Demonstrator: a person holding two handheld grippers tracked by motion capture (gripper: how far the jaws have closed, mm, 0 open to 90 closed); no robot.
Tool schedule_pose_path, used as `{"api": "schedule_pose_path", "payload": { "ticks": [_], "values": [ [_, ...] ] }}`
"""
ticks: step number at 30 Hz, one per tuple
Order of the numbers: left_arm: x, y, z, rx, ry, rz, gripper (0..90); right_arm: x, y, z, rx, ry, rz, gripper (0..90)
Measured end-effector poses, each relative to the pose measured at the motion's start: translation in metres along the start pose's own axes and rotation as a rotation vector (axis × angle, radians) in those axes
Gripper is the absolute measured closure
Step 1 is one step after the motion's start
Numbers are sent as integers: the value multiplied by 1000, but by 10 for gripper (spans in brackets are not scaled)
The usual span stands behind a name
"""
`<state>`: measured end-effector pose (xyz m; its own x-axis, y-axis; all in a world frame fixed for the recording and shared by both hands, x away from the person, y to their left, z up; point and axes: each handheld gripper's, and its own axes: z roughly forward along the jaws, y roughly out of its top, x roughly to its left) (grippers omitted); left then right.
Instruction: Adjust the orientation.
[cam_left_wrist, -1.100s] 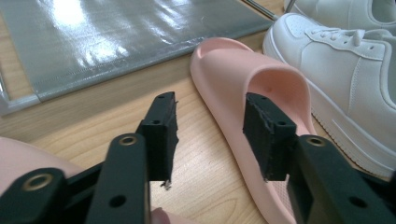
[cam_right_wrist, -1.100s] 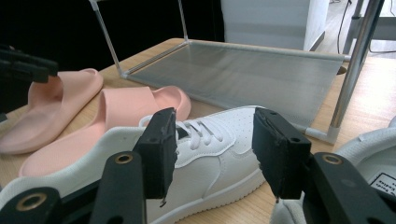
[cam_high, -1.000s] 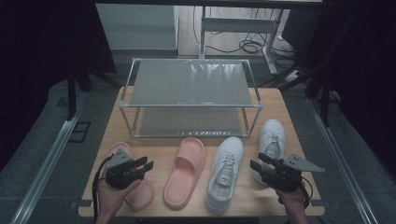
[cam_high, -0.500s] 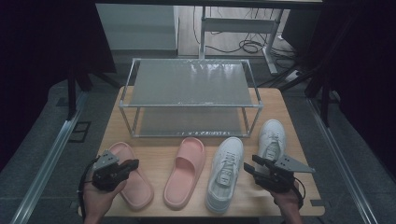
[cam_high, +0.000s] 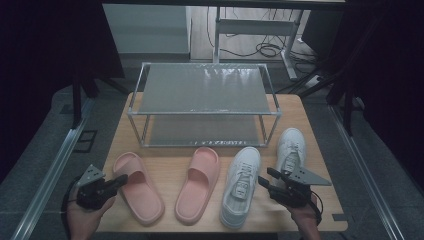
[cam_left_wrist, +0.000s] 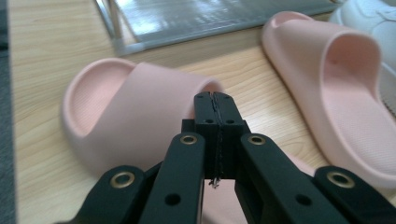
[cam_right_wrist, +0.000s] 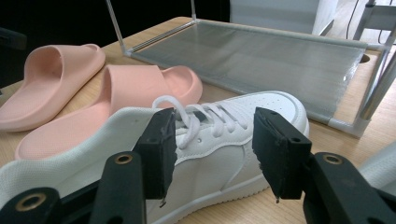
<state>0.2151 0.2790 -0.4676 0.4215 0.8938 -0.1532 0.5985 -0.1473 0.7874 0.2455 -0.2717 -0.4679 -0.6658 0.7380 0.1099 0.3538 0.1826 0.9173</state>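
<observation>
Two pink slippers lie at the table's front left, one (cam_high: 140, 187) (cam_left_wrist: 121, 116) beside the other (cam_high: 197, 185) (cam_left_wrist: 345, 93). Right of them lie two white sneakers, one (cam_high: 240, 187) (cam_right_wrist: 219, 158) nearer the middle and one (cam_high: 291, 147) at the far right. My left gripper (cam_high: 120, 180) (cam_left_wrist: 215, 121) is at the table's front left edge, just left of the left slipper's heel end. It is shut, with nothing between its jaws. My right gripper (cam_high: 265, 177) (cam_right_wrist: 215, 135) is open and points at the side of the nearer sneaker without touching it.
A two-tier metal shoe rack (cam_high: 205, 90) (cam_right_wrist: 280, 56) stands at the back of the wooden table (cam_high: 170, 167), both shelves bare. The table's front edge runs just below the shoes. Dark floor and cables lie beyond the table.
My left gripper has moved left, from over the left slipper to the table's left edge, and its jaws have closed on nothing. The right gripper has hardly moved.
</observation>
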Motion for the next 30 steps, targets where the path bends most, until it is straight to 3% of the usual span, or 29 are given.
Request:
{"api": "schedule_pose_path", "payload": {
  "ticks": [11,16,30],
  "values": [
    [20,-11,-8,19,72,-44,900,-1,0,-2,1,-2,4,495],
    [27,-16,-7,37,75,-69,900,0,0,-1,4,1,1,495],
    [52,-22,18,96,108,-116,900,0,-2,2,20,-1,-3,494]
  ]
}}
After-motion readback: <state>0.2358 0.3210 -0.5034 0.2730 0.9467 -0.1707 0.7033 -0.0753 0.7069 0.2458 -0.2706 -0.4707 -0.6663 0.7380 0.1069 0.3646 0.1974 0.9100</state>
